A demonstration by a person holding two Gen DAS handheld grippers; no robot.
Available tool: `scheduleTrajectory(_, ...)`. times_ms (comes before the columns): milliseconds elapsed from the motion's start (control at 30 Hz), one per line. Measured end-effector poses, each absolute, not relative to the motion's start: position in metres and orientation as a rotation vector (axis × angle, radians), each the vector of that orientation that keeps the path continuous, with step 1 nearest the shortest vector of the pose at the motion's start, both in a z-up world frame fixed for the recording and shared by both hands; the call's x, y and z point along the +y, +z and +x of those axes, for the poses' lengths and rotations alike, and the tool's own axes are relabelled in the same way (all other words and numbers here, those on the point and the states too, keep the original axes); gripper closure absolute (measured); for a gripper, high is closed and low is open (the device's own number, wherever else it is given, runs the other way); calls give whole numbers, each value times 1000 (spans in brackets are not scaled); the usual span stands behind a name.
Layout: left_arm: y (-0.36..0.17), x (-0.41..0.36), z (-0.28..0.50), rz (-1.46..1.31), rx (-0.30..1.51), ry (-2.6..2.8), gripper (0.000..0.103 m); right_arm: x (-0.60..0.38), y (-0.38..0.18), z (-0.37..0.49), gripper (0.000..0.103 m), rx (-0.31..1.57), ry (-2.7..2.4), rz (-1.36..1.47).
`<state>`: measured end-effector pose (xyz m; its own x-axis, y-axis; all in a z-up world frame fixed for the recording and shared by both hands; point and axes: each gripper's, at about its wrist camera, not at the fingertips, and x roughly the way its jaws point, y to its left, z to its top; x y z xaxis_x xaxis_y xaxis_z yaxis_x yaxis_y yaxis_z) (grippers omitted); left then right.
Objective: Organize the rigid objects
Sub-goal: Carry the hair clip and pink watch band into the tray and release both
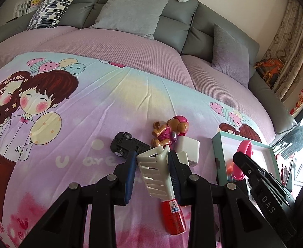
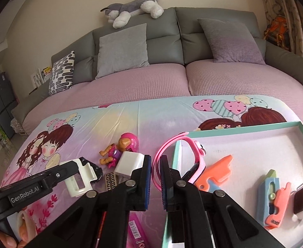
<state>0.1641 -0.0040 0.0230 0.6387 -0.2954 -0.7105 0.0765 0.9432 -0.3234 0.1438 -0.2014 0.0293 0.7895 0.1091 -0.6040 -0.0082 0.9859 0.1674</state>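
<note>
My left gripper (image 1: 152,159) is shut on a cream hair claw clip (image 1: 153,171), held a little above the cartoon blanket (image 1: 89,103). Under it lie a black toy car (image 1: 124,144), a pink pup figure (image 1: 170,132), a white charger block (image 1: 189,146) and a red tube (image 1: 173,217). My right gripper (image 2: 156,165) is shut on the strap of a pink watch (image 2: 192,153), which hangs over the near left rim of the teal tray (image 2: 244,127). The right wrist view shows the left gripper (image 2: 69,171) with the clip (image 2: 79,184) at lower left.
Inside the tray lie an orange toy gun (image 2: 217,171), a blue and orange toy (image 2: 271,194) and a white smartwatch (image 2: 302,198). A grey sofa (image 2: 172,31) with cushions stands behind the blanket. A patterned black box (image 2: 110,178) and a pink packet (image 2: 137,231) lie near me.
</note>
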Motion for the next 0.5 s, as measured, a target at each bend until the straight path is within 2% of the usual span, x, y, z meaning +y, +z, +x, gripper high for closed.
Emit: scheduleTrajectory(500,59,-126,177,-83,826,-449,70,-320,38,119,94,611,-316,197)
